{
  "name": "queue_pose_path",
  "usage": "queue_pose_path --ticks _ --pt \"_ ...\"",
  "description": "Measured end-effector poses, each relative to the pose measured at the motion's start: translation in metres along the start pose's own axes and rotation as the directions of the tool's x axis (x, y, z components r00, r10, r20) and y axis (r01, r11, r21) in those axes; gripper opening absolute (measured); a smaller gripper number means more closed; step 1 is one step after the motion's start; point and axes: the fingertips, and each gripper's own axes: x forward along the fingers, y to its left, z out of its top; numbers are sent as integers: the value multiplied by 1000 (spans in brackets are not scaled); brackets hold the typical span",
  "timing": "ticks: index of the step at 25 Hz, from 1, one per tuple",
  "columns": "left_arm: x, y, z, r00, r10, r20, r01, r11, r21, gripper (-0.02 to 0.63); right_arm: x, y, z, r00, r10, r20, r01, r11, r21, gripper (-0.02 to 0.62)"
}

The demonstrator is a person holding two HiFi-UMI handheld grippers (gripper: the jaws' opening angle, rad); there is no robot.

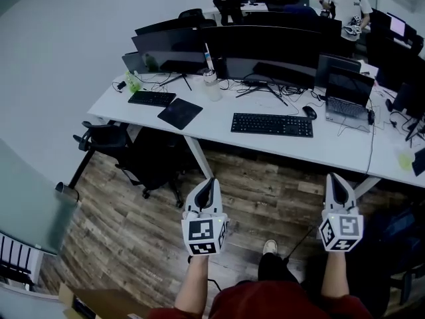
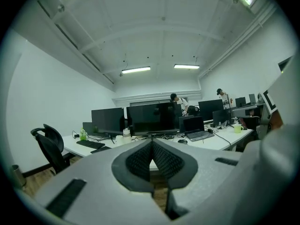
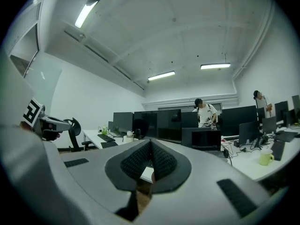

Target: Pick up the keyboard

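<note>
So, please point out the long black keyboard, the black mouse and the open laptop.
long black keyboard [image 1: 272, 124]: head view, middle of keys.
black mouse [image 1: 309, 112]: head view, top.
open laptop [image 1: 350, 85]: head view, screen.

On long white worktop [image 1: 212, 128]: black full-size keyboard [image 1: 272, 125] centre, black mouse [image 1: 309, 112] just right of it, open dark laptop [image 1: 345, 93] further right, smaller black keyboard [image 1: 152, 98] and black square pad [image 1: 180, 113] left, dark monitors [image 1: 265, 48] along back.

Black full-size keyboard [image 1: 272, 124], flat on white desk [image 1: 216, 116], just above frame centre, long edge nearly level, nothing touching it
</note>
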Motion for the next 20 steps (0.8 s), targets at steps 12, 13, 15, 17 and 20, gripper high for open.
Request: queue_pose_path --ticks 12,13,15,17,20 --pt "162 -14 14 998 -34 -49 34 999 -8 6 137 -75 -16 998 -18 -60 21 999 47 -2" --pt "175 -17 15 998 -39 -53 39 999 -8 6 147 -83 -17 998 -20 -63 24 998 50 -2" --pt "199 -22 17 997 -48 -58 47 999 -6 6 166 -97 -20 997 -29 -69 33 998 56 -2" --pt "224 -26 20 997 -54 -60 54 999 -5 6 185 -111 -21 997 -36 -71 41 997 63 -2" --pt "259 -32 23 996 -65 -61 65 998 -7 6 210 -130 -20 997 -43 -70 48 997 65 -2"
